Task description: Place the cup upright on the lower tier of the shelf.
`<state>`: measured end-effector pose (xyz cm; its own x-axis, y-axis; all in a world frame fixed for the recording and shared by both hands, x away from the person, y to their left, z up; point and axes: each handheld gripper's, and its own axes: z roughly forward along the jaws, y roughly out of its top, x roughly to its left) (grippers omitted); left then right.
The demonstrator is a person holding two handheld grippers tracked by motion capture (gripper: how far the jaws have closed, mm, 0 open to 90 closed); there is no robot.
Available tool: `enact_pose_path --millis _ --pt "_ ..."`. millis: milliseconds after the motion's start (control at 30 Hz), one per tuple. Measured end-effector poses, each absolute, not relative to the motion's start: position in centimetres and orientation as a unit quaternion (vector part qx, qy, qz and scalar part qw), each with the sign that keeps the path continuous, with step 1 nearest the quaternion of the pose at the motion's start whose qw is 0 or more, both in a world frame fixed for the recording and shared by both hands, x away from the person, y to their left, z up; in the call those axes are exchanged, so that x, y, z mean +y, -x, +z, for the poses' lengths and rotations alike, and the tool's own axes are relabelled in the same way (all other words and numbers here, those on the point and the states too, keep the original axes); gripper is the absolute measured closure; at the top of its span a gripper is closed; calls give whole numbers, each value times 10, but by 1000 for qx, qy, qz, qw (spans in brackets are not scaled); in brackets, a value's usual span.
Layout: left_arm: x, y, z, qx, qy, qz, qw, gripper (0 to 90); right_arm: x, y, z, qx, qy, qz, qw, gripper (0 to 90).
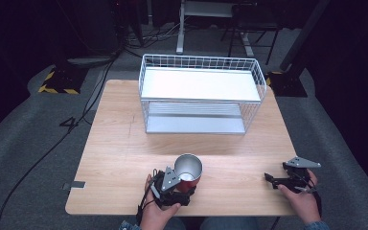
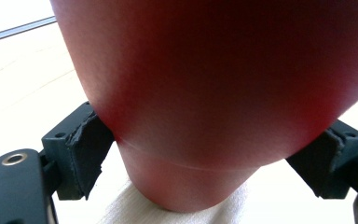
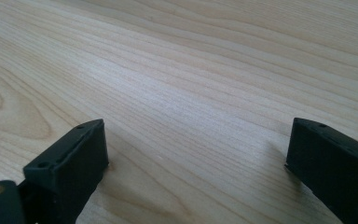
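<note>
Near the front edge of the table (image 1: 124, 143), at about 6 o'clock from the rack (image 1: 201, 93), stands the cup (image 1: 188, 171): round, red and smooth outside, bare metal inside, mouth open upward. The left gripper (image 1: 184, 189) has it; in the left gripper view its black fingers (image 2: 86, 140) press the cup's red wall (image 2: 205, 93) from both sides, closed on it, and something white and cloth-like lies under the cup's base. The foam-like pad on the left finger looks ragged at its edge.

The right gripper (image 1: 274, 179) rests low at about 3 o'clock from the cup, well apart from it, near the table's right front corner. Its blocky black fingers (image 3: 74, 158) stand wide apart with only wood between them, holding nothing.

The table is pale wood with a long straight grain, rounded at the corners. The rack is white wire mesh with a flat white top shelf and a grey lower shelf, open toward the person, and sits at the far side. Bare wood lies between rack and cup, and to the cup's 9 o'clock. Grey carpet (image 1: 28, 143) and black cables (image 1: 72, 124) lie beyond the left edge.
</note>
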<state>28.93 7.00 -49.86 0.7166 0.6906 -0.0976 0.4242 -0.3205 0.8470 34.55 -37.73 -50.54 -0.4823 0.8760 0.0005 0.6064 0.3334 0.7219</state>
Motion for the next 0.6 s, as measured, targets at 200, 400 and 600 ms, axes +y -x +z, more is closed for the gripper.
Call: enact_pose_path --millis 200,400,600 --pt "66 -292 -499 348 -801 140 466 144 -377 -345 -505 792 -468 338 200 53" --pt "64 -293 -499 351 -799 145 465 151 -377 -345 -505 792 -468 338 199 54" --pt "63 -292 -499 352 -799 152 463 161 -377 -345 -505 792 -468 338 199 53"
